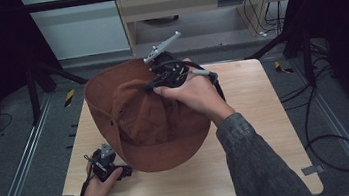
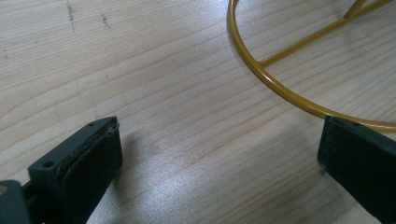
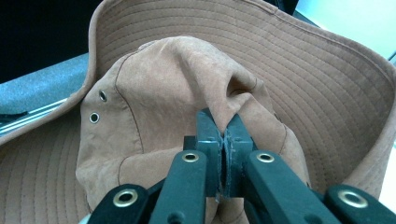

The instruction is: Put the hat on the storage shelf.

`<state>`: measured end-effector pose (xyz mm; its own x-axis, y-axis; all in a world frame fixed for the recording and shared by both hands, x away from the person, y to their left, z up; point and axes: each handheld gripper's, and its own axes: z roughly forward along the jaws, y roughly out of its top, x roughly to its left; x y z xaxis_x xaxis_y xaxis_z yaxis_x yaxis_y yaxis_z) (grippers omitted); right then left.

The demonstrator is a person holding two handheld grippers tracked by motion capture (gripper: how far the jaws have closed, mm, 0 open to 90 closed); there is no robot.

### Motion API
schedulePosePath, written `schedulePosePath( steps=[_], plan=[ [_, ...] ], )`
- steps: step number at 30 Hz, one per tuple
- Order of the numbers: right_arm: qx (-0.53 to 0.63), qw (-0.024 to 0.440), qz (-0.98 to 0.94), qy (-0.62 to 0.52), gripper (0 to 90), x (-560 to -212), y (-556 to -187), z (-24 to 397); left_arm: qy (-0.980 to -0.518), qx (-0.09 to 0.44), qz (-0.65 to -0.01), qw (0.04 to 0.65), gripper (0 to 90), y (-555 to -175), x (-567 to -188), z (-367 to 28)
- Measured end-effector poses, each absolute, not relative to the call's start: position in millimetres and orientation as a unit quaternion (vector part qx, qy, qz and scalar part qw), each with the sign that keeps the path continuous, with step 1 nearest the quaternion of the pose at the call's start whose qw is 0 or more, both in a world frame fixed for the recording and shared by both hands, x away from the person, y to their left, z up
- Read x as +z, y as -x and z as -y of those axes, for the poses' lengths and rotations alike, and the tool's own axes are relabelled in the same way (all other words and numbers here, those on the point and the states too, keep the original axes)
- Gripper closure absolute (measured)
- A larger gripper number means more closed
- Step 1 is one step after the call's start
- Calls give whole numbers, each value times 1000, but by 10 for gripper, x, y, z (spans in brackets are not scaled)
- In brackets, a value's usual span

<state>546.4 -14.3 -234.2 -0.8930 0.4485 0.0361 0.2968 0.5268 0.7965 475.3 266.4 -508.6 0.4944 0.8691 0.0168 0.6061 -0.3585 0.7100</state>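
While clamped: right tongs point(image 3: 225, 140), hat point(image 3: 187, 84).

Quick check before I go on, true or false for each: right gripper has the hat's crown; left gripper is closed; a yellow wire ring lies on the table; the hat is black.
1. The right gripper pinches the crown of the brown fabric brimmed hat. True.
2. The left gripper is closed. False: its jaws stand wide apart, holding nothing.
3. A yellow wire ring lies on the light wooden table. True.
4. The hat is black. False: it is brown.
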Motion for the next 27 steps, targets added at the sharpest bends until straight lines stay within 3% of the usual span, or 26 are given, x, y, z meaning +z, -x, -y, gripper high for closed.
schedulePosePath(
  steps=[27],
  plan=[
    [426, 74, -878, -205, 872, -2435, -5464, -40, -801, 199, -460, 328, 0, -4760, -5084, -2663]
  ],
)
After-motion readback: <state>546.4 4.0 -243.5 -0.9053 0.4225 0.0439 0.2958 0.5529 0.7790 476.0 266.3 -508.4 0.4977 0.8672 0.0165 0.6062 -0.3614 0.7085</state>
